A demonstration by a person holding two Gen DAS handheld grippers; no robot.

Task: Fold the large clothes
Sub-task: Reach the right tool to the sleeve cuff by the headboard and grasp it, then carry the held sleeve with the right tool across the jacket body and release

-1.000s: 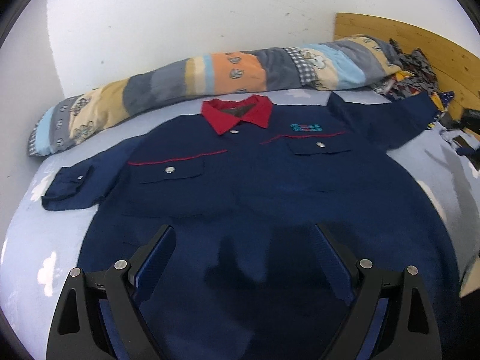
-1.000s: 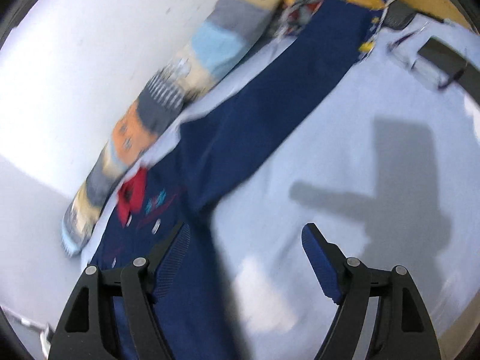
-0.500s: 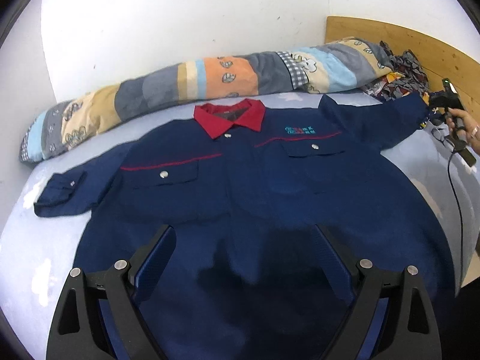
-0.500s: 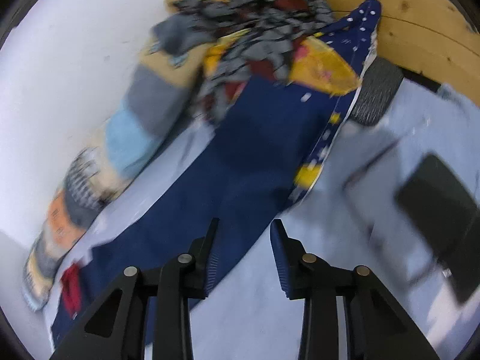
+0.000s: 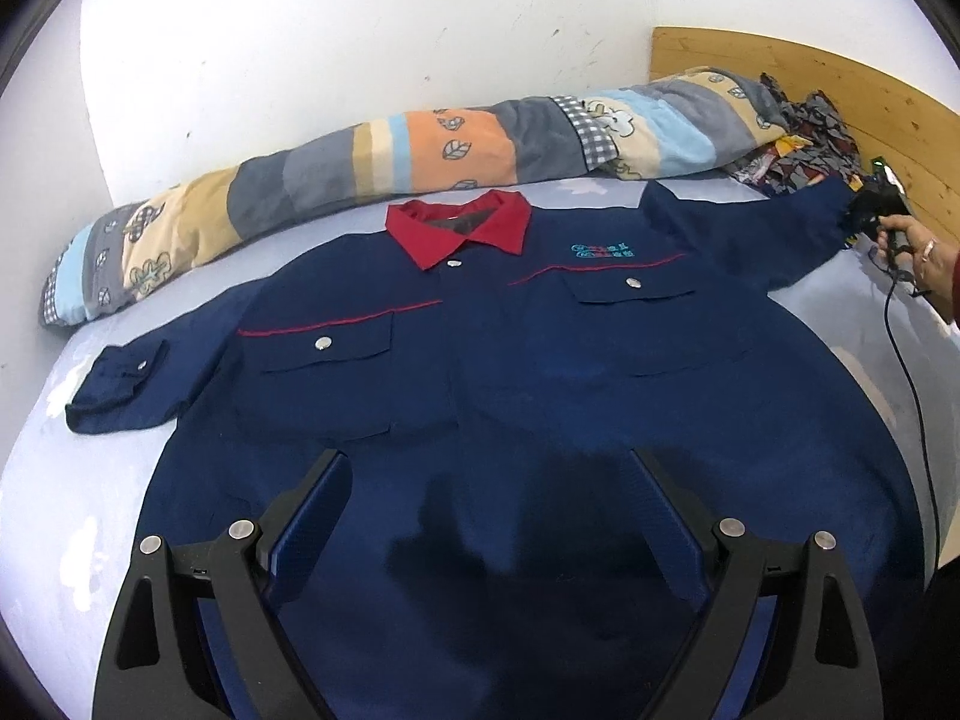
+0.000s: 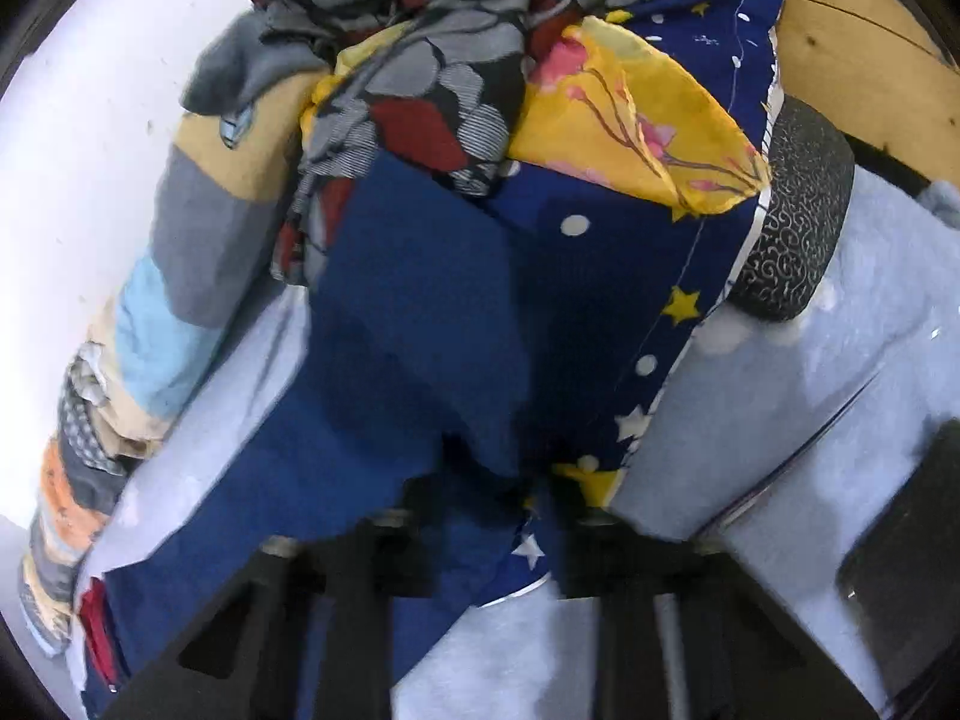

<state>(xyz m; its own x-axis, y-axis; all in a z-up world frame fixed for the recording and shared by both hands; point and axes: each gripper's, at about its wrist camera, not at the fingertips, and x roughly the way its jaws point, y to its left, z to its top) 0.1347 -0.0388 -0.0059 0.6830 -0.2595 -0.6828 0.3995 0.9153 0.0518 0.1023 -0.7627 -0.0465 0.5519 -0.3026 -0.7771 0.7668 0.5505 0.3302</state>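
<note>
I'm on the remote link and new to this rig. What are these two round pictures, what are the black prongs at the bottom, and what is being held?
Each picture comes from a fisheye camera on a hand-held two-finger gripper; the prongs are its fingers. The left view shows the left gripper open above a navy work shirt spread on a pale blue bed, a patchwork blanket roll behind. At its right edge, the person's hand holds the right gripper at the sleeve cuff. The blurred right view shows that gripper closed on the sleeve, other clothes piled beyond.
</note>
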